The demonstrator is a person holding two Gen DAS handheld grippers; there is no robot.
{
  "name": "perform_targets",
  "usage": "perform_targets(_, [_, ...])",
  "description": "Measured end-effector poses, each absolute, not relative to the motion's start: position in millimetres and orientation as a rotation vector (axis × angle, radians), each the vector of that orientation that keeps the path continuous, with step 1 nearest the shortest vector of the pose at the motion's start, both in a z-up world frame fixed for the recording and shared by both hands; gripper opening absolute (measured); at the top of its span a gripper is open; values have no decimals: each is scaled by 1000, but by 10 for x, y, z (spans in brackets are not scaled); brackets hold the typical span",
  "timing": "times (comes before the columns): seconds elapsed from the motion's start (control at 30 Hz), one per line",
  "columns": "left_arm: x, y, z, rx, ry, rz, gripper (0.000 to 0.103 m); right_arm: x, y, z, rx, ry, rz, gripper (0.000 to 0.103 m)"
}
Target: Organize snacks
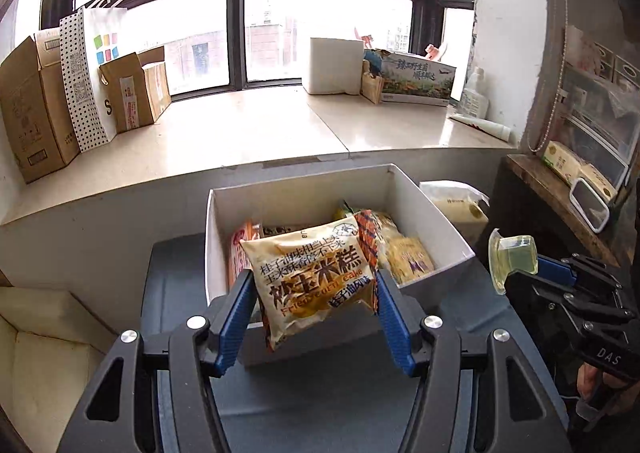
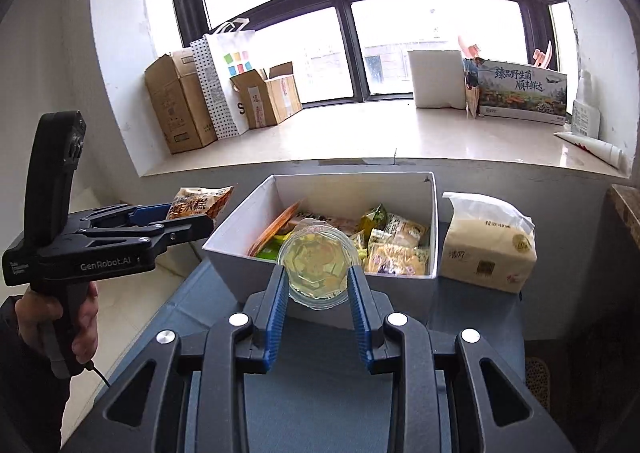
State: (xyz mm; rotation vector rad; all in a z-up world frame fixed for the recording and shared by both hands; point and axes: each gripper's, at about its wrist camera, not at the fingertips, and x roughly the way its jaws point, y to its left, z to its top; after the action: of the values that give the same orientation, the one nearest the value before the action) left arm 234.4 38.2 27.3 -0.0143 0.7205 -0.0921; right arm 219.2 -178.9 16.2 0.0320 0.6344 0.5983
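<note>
Two snacks are held clear of the box [image 2: 320, 189] at frame centre. A corn-cake packet [image 1: 316, 277] is clamped between the left gripper's [image 1: 316, 307] half-open jaws, its long axis slanted, low centre of the left view, before the box's near wall. A clear jelly cup [image 2: 318, 267] of pale yellow gel is pinched in the right gripper [image 2: 318, 289], jaws narrow, base toward the camera, above the box's near rim. The cup is judged nearer the snacks inside.
</note>
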Motion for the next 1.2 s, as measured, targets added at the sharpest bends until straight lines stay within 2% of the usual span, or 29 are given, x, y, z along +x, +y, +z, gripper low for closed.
perform_targets(0.2, [3032, 354, 83, 16, 794, -60, 65, 3045, -1695, 132, 106, 727, 546, 33])
perform_targets(0.27, [3138, 338, 16, 23, 823, -59, 74, 3248, -1654, 105, 119, 750, 560, 34])
perform_targets(0.3, [3174, 330, -13, 38, 835, -39, 78, 3325, -1626, 99, 116, 755, 560, 37])
perform_targets(0.33, [3194, 331, -37, 54, 839, -7, 90, 3385, -1601, 94, 102, 762, 540, 48])
perform_targets(0.37, [3196, 342, -54, 66, 837, 22, 100, 3428, -1601, 94, 94, 767, 499, 79])
perform_targets(0.4, [3176, 362, -63, 62, 832, 44, 102, 3438, -1634, 100, 110, 752, 471, 99])
perform_targets(0.53, [3073, 358, -76, 83, 807, 35, 103, 3370, -1769, 127, 193, 717, 482, 102])
perform_targets(0.7, [3020, 396, -67, 8, 809, -19, 103, 3314, -1729, 87, 130, 739, 434, 103])
perform_targets(0.8, [2902, 383, 49, 12, 746, -5, 103, 3255, -1704, 114, 103, 725, 415, 103])
perform_targets(1.07, [2094, 274, 483, 80, 535, 52, 103, 2687, -1650, 480, 51, 566, 403, 103])
perform_targets(1.2, [1538, 297, 667, 19, 515, -2, 103, 2213, -1691, 695, 55, 505, 456, 103])
